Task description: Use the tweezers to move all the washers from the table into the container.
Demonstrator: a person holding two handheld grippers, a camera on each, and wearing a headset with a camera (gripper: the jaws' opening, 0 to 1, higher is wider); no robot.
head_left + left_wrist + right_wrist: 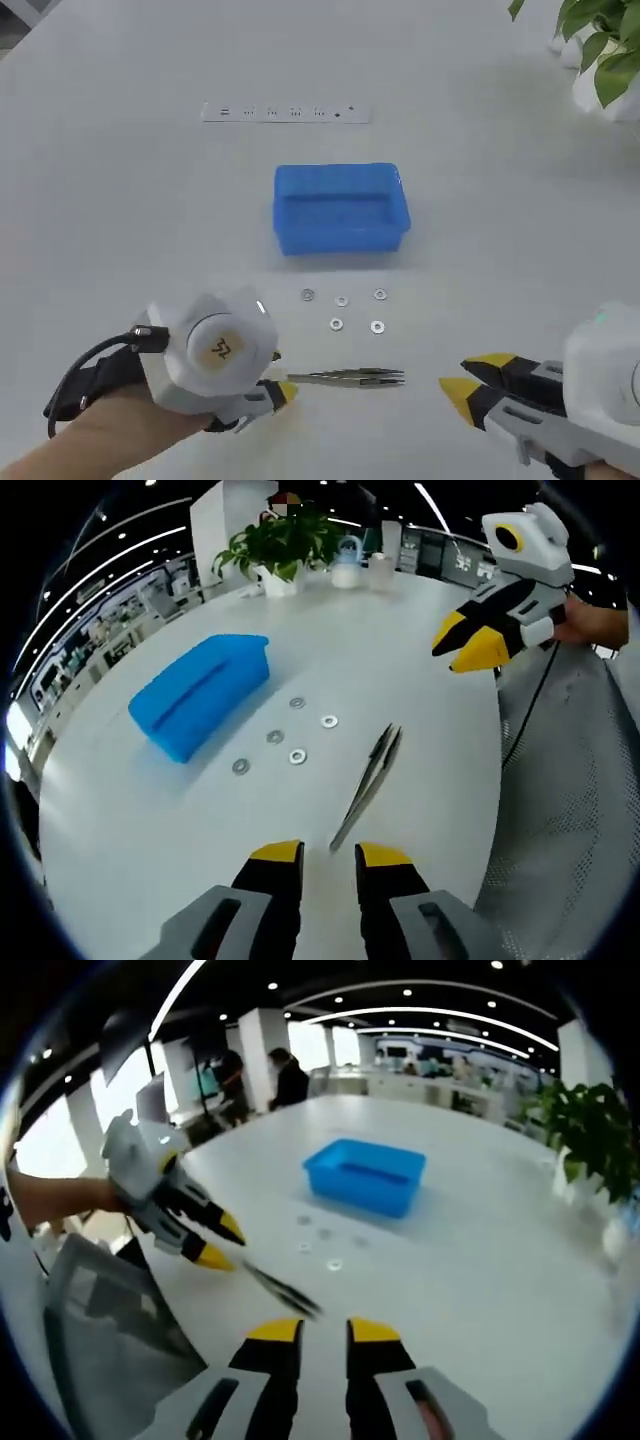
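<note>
On the white counter [120, 220], five washers [342, 300] are seen lying in a loose group just in front of the blue container [340, 210], apart from its wall. No washer can be made out inside the container, so the task is judged to be at its very beginning: nothing is moved, and all five are left to be carried. The tweezers [350, 377] are not yet picked up. They lie flat on the counter, near the washers on the side away from the container, between the two grippers.

Their long axis runs across the head view, roughly parallel to the container's long front wall. The narrow single end is turned to the left gripper [330, 855] and lies just at the mouth of its jaws. The wider end, where two blades are seen side by side, points to the right gripper [323, 1332]. The left gripper's jaws are spread a little and nothing is pinched by them. The right gripper's jaws are also spread and empty, apart from the tweezers' end.
</note>
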